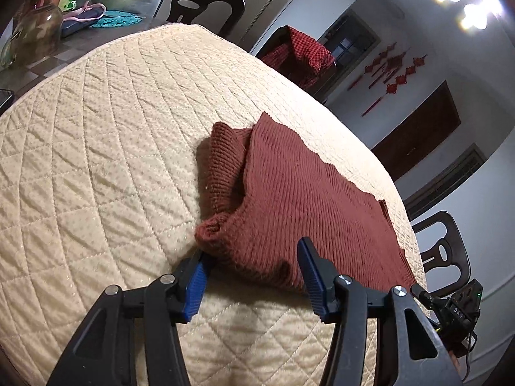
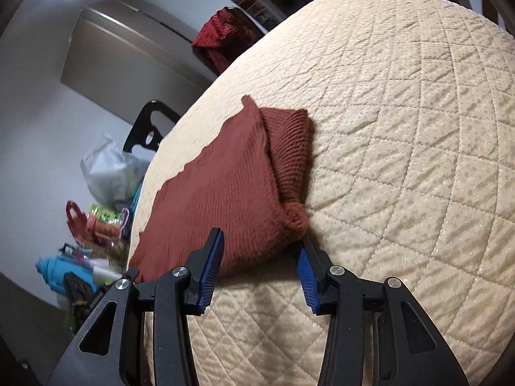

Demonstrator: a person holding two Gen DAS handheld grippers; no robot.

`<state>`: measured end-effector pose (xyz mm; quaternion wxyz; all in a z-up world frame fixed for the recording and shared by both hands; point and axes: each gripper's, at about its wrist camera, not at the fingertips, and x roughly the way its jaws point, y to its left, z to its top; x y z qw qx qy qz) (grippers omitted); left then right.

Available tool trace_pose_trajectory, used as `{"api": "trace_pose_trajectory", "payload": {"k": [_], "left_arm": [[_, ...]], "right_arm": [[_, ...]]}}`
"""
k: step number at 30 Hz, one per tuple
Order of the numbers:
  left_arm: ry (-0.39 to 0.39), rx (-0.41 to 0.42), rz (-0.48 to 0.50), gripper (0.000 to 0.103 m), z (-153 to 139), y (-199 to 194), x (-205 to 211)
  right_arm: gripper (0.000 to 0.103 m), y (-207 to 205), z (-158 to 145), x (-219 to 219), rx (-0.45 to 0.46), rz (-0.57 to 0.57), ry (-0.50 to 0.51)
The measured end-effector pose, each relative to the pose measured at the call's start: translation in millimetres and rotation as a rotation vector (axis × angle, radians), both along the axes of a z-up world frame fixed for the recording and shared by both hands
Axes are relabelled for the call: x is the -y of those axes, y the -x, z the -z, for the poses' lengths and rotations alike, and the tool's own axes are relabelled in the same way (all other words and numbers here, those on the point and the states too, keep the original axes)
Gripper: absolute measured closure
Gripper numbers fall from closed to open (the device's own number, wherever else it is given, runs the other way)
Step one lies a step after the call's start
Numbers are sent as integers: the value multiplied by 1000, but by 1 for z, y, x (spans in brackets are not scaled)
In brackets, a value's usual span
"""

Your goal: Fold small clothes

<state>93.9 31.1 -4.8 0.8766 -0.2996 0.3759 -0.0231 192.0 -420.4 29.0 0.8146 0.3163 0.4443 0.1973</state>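
A rust-red knitted garment (image 1: 289,193) lies partly folded on the cream quilted cover (image 1: 96,144), with a ribbed part doubled up along one side. My left gripper (image 1: 254,257) is open, its blue-padded fingers straddling the garment's near corner, one low by the rolled edge, one over the knit. The garment also shows in the right wrist view (image 2: 225,186) on the same cover (image 2: 402,128). My right gripper (image 2: 260,247) is open, its fingers on either side of the garment's near end. Neither holds the cloth.
Dark chairs (image 1: 206,3) stand around the table, one draped with a red checked cloth (image 1: 302,54). A glass jar (image 1: 35,32) and bags sit beyond the cover's far edge. Bags and bottles (image 2: 96,218) lie on the floor beside the table.
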Motion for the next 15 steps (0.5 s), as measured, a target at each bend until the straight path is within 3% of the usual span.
{"api": "trace_pose_trajectory", "payload": {"k": [2,4,6,10,15], "left_arm": [[-13,3,-3,52,0,-2,1],[-34,-1,-9,67,1,-5,1],[-21,-9,-11,78,3,-8,-2],[-30,-4,5,84,0,-7,-1],[-57,48,45,85,-20,7,2]], "right_arm": [[58,-4,1,1,-5,10,-11],[63,-8,1,1,-8,18,-1],[85,-13,3,2,-28,29,15],[88,-16,3,2,-32,13,7],[89,-1,-19,6,28,-22,15]]}}
